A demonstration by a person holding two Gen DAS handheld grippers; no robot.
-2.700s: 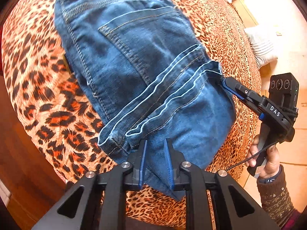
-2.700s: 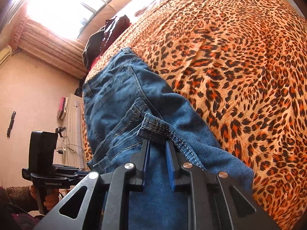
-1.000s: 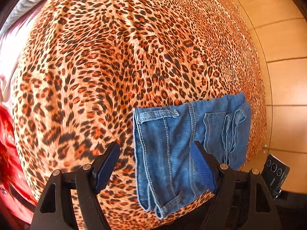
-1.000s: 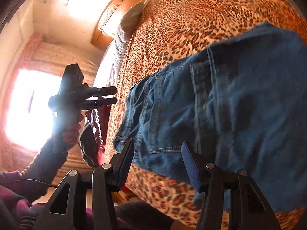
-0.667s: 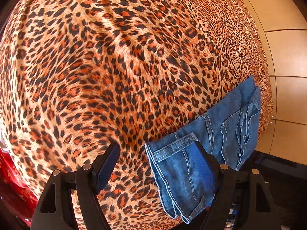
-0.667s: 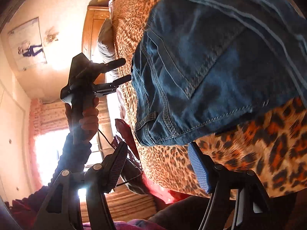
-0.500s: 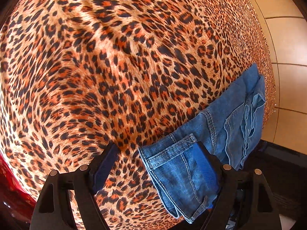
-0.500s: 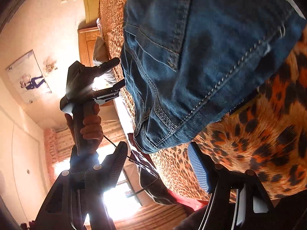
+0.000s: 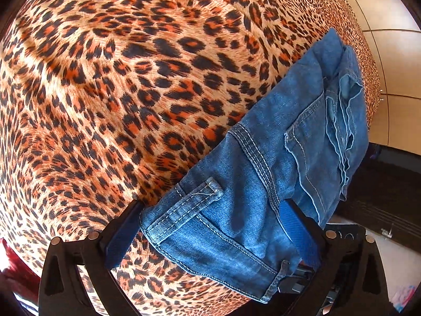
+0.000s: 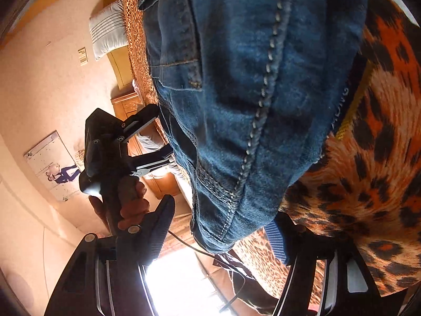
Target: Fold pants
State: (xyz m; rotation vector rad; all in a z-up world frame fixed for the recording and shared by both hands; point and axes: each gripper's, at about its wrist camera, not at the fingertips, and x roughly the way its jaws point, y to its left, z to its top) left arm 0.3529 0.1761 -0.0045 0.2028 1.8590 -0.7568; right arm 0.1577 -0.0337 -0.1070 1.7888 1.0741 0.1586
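Observation:
The folded blue jeans (image 9: 265,173) lie on the leopard-print bedspread (image 9: 131,92) near its edge. My left gripper (image 9: 210,233) is open, its jaws straddling the waistband end of the folded jeans. In the right wrist view the jeans (image 10: 236,92) fill the top, very close. My right gripper (image 10: 218,234) is open, with the folded corner of the jeans between its spread fingers. The left gripper also shows in the right wrist view (image 10: 150,137), open, held in a hand at the jeans' far side.
Tiled floor (image 9: 394,52) lies past the bed's edge on the right. A white pillow (image 10: 108,31) and a wooden headboard (image 10: 126,102) show beyond the bed, with a poster (image 10: 52,163) on the wall and a cable (image 10: 215,258) hanging below.
Both grippers let go of the jeans and opened, then pulled back. Over the last second both have moved in close, so the folded jeans now sit between their open jaws.

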